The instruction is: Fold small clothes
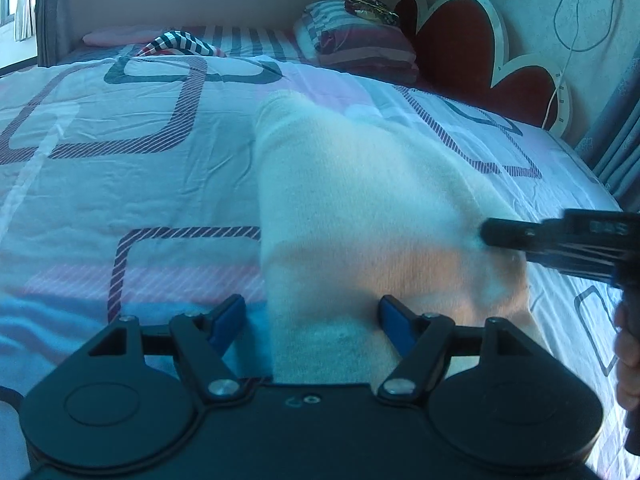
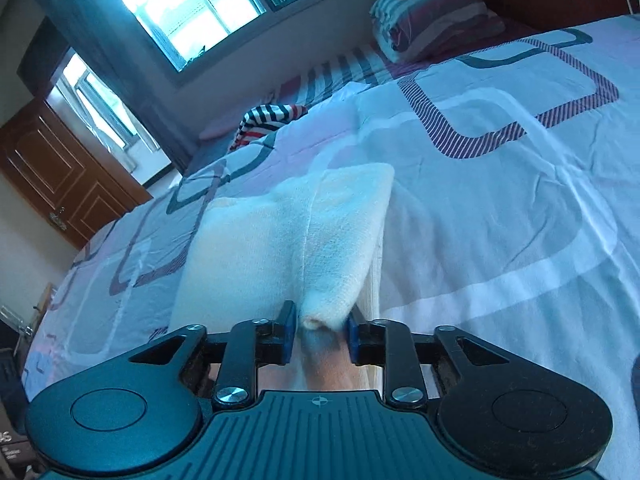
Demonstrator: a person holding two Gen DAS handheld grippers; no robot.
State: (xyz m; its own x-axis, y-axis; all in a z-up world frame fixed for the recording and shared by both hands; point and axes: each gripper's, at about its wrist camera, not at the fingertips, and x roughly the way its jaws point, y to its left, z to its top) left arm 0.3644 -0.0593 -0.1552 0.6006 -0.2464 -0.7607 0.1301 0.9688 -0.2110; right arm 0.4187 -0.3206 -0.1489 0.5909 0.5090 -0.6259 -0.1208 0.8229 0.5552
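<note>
A white knit garment (image 1: pixel 352 200) lies along the patterned bedsheet (image 1: pixel 120 184), its right side raised and blurred. My left gripper (image 1: pixel 312 322) is open wide. The garment's near end sits between its blue pads, with a gap at the left pad (image 1: pixel 230 320). From the right, my right gripper (image 1: pixel 492 234) reaches the garment's right edge, with a hand (image 1: pixel 628 344) behind it. In the right wrist view the garment (image 2: pixel 280 240) rises from the sheet to my right gripper (image 2: pixel 320 328). A bunched fold fills the narrow gap there and touches both pads.
A black, white and red striped garment (image 1: pixel 180 42) lies at the far side of the bed. A folded striped quilt (image 1: pixel 360 44) sits by the red heart-shaped headboard (image 1: pixel 460 44). A cable (image 1: pixel 572 20) hangs on the wall. A brown door (image 2: pixel 60 172) stands beyond the bed.
</note>
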